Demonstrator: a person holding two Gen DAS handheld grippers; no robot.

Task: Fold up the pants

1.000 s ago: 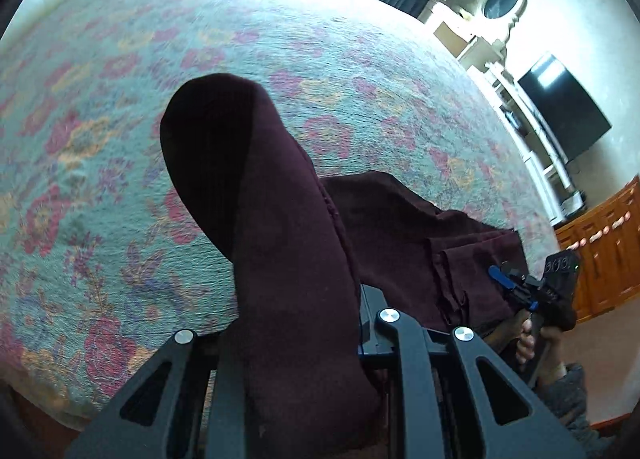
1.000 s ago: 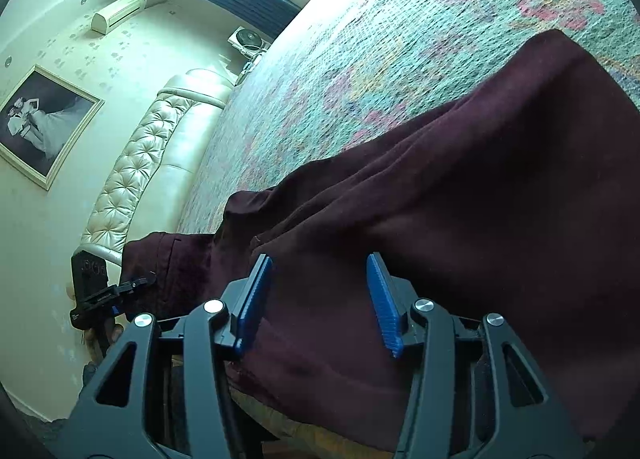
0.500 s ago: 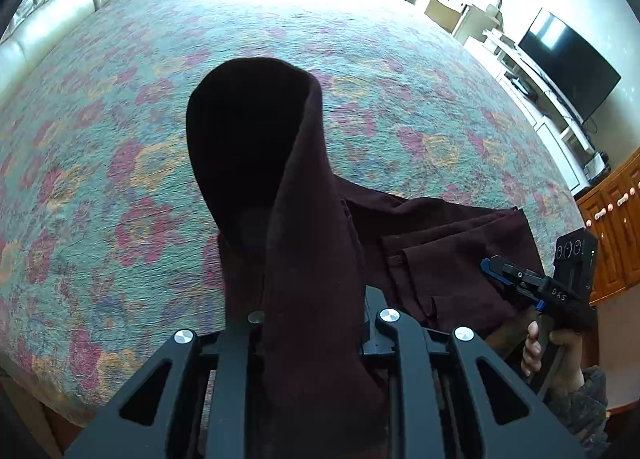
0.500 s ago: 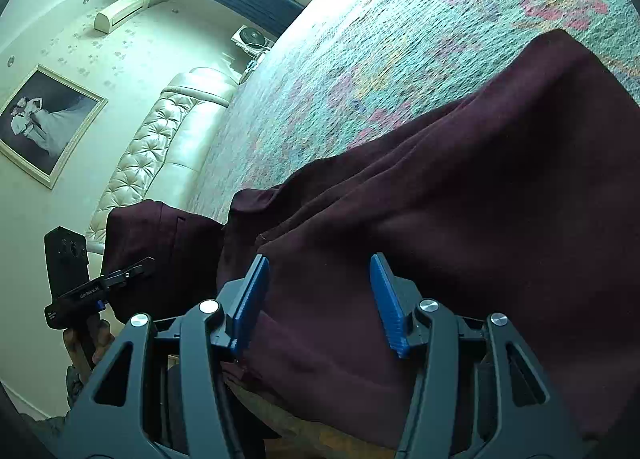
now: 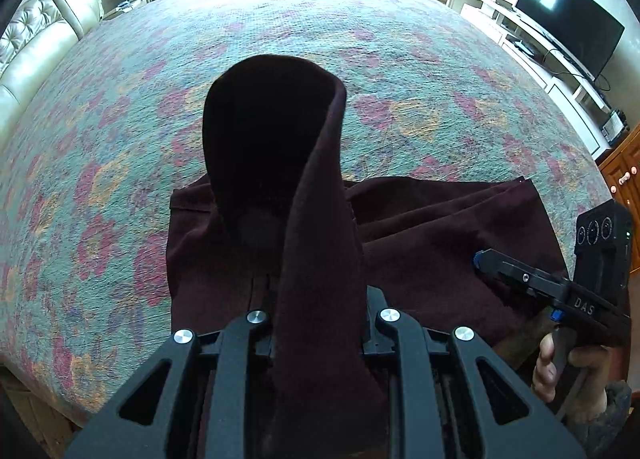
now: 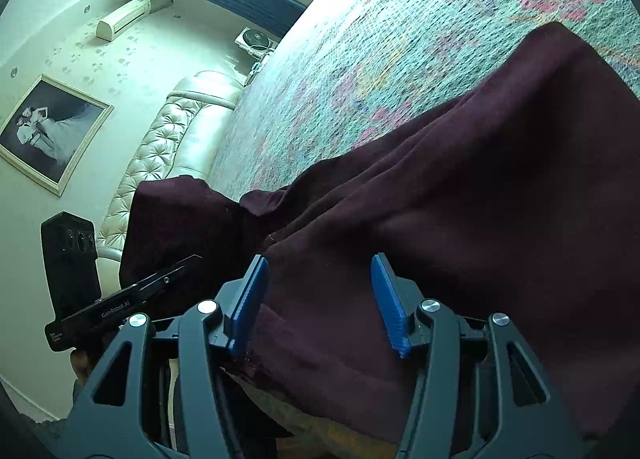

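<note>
Dark maroon pants [image 5: 432, 243] lie near the front edge of the bed with a floral cover [image 5: 360, 71]. My left gripper [image 5: 320, 299] is shut on one end of the pants and holds it up, so the cloth stands as a tall loop [image 5: 280, 131] over the fingers. My right gripper [image 6: 318, 299] is open, its blue pads [image 6: 248, 299] on either side of the pants [image 6: 460, 219] edge, not closed on it. It also shows in the left wrist view [image 5: 520, 279]. The left gripper with the raised cloth shows in the right wrist view [image 6: 160, 279].
A padded cream headboard [image 5: 36, 43] runs along the bed's left side. A TV [image 5: 568, 19] on a white stand and a wooden cabinet [image 5: 624, 187] stand to the right. A framed photo [image 6: 48, 131] hangs on the wall.
My left gripper has lifted the pants end higher and swung toward the bed's middle. The right gripper has stayed open at the pants edge, barely moved.
</note>
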